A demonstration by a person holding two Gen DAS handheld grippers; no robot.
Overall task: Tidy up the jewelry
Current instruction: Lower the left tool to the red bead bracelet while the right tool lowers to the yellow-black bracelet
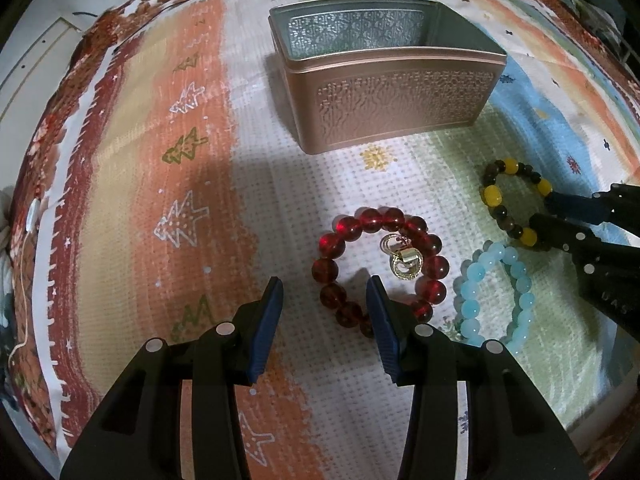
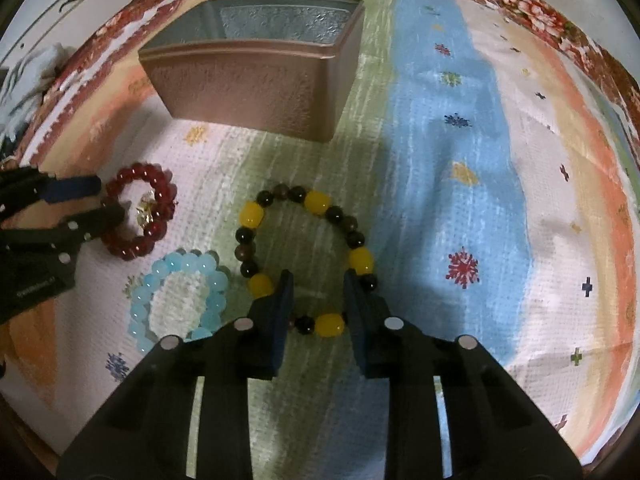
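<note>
A red bead bracelet (image 1: 428, 276) lies on the cloth with gold earrings (image 1: 404, 258) inside its ring. My left gripper (image 1: 325, 292) is open, its fingers astride the bracelet's near left side. A yellow and dark bead bracelet (image 2: 316, 202) lies before my right gripper (image 2: 318, 284), which is open with its fingers astride the bracelet's near beads. A light blue bead bracelet (image 2: 176, 264) lies between the two. The open rose-gold tin box (image 1: 384, 100) stands behind them; it also shows in the right wrist view (image 2: 256, 84).
A colourful patterned cloth (image 1: 160, 184) covers the table, with a floral border (image 1: 72, 92) at its edges. The right gripper shows at the right of the left wrist view (image 1: 544, 210), the left gripper at the left of the right wrist view (image 2: 108, 200).
</note>
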